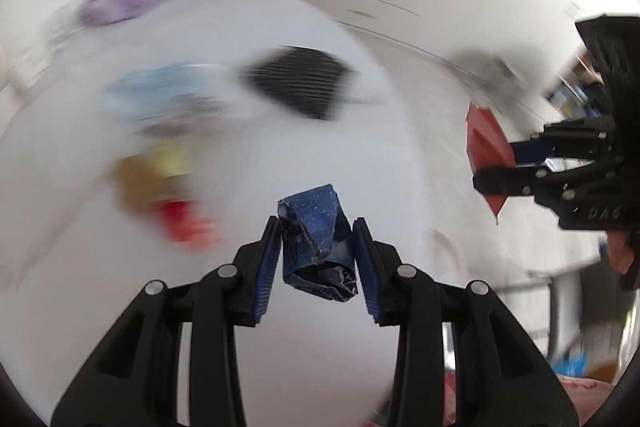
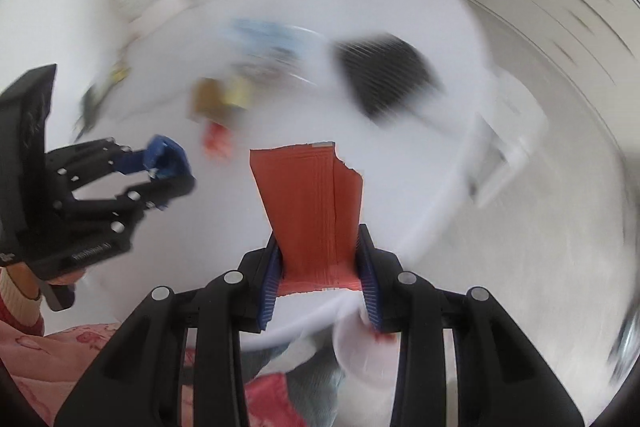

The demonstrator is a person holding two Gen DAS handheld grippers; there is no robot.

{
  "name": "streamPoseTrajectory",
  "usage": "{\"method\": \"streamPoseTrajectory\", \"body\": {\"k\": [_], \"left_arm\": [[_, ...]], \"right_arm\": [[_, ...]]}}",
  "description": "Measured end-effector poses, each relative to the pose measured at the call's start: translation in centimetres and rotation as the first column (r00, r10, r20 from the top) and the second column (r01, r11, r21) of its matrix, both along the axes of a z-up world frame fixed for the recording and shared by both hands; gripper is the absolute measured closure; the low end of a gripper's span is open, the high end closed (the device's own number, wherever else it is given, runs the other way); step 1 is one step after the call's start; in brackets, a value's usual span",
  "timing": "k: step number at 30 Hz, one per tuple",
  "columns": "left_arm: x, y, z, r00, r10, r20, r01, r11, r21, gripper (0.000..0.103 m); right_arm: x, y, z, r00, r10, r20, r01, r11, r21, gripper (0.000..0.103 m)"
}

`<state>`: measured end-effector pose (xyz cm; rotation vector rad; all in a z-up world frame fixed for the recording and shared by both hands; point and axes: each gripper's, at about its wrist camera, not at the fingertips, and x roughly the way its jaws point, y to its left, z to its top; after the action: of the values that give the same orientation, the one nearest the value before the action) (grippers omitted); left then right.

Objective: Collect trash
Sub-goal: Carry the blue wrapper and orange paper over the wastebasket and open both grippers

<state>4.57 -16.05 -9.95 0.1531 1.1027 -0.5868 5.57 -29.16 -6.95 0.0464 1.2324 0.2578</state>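
From the left wrist, the left tongs (image 1: 316, 247) pinch a crumpled blue wrapper (image 1: 316, 247) above the round white bench (image 1: 400, 155). At the right edge, the right tongs (image 1: 496, 171) carry a red packet (image 1: 486, 143). More litter lies blurred on the bench: a black ribbed piece (image 1: 298, 87), a pale blue wrapper (image 1: 160, 91), a gold wrapper (image 1: 148, 179) and a small red scrap (image 1: 186, 223).

From the right wrist, the right tongs (image 2: 320, 259) are pressed onto the torn red packet (image 2: 312, 203), held upright over the bench edge. The left tongs (image 2: 168, 167) appear at left with the blue wrapper (image 2: 164, 157).

Judging by this, two pieces are in hand and at least four remain; no bin is visible.
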Motion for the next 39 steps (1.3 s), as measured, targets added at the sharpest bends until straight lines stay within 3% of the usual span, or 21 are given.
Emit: {"method": "streamPoseTrajectory", "body": {"k": [6, 16, 17, 19, 20, 21, 28, 37, 38, 39], "left_arm": [[-5.2, -10.9, -2.0, 0.969, -0.233, -0.080, 0.237, 0.970, 0.048, 0.067], [-10.3, -18.5, -4.2, 0.901, -0.403, -0.162, 0.422, 0.901, 0.100, 0.067], [-10.6, -18.8, -4.2, 0.898, -0.409, -0.162, 0.428, 0.898, 0.105, 0.065], [-11.3, -19.5, -4.1, 0.890, -0.427, -0.159, 0.445, 0.889, 0.109, 0.047], [-11.4, -19.6, -4.0, 0.892, -0.426, -0.150, 0.444, 0.888, 0.116, 0.028], [-11.7, -19.9, -3.8, 0.896, -0.423, -0.135, 0.439, 0.890, 0.124, 0.018], [-11.9, -19.1, -2.6, 0.908, -0.406, -0.107, 0.417, 0.900, 0.129, 0.008], [-11.0, -16.9, -2.1, 0.939, -0.329, -0.096, 0.339, 0.933, 0.124, 0.008], [-10.8, -16.6, -2.0, 0.943, -0.318, -0.097, 0.328, 0.937, 0.121, 0.008], [-10.7, -16.5, -2.0, 0.945, -0.312, -0.097, 0.322, 0.939, 0.120, 0.008]], "right_arm": [[-8.4, -9.6, -1.5, 0.969, -0.244, -0.042, 0.245, 0.969, 0.012, 0.067], [-14.1, -15.5, -3.3, 0.932, -0.358, -0.054, 0.361, 0.931, 0.054, 0.066], [-14.2, -15.7, -3.6, 0.932, -0.359, -0.057, 0.362, 0.931, 0.055, 0.066], [-14.5, -16.1, -4.0, 0.928, -0.367, -0.061, 0.370, 0.928, 0.050, 0.065], [-14.6, -16.2, -4.2, 0.927, -0.370, -0.066, 0.373, 0.927, 0.048, 0.066], [-14.7, -16.3, -4.3, 0.925, -0.373, -0.070, 0.377, 0.925, 0.048, 0.065], [-15.3, -16.5, -5.2, 0.920, -0.382, -0.092, 0.387, 0.920, 0.053, 0.065], [-15.4, -15.6, -6.4, 0.927, -0.351, -0.130, 0.358, 0.933, 0.036, 0.064], [-15.4, -15.4, -6.6, 0.929, -0.342, -0.141, 0.350, 0.936, 0.038, 0.053], [-15.4, -15.1, -6.8, 0.931, -0.332, -0.154, 0.341, 0.939, 0.036, 0.030]]}}
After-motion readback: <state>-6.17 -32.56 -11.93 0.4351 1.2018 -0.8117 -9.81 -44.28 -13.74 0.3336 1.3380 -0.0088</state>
